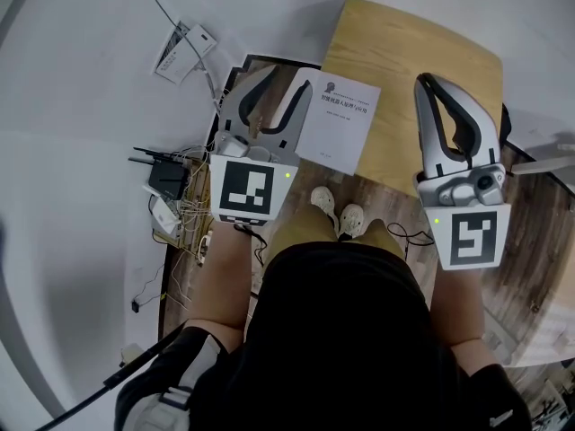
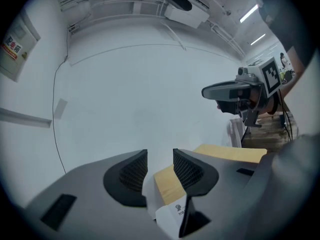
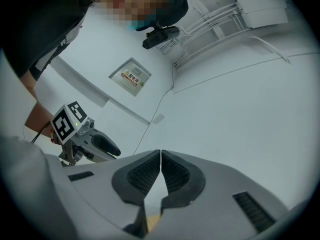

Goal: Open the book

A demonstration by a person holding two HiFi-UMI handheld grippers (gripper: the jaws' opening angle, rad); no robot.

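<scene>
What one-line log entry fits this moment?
book closed on table | left gripper open by book edge | right gripper shut, empty

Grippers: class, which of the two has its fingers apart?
The left gripper: its own view shows a clear gap between its fingers, while the fingers of the right gripper are pressed together.

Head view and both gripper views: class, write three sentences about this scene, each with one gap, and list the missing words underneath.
1. The thin white booklet lies ____ on the light wooden tabletop, its cover not yet turned.
2. On the left gripper the jaws stand ____, with the booklet's corner showing below the gap.
3. On the right gripper the jaws are pressed ____, with nothing between them.

Missing words: closed; apart; together
</scene>
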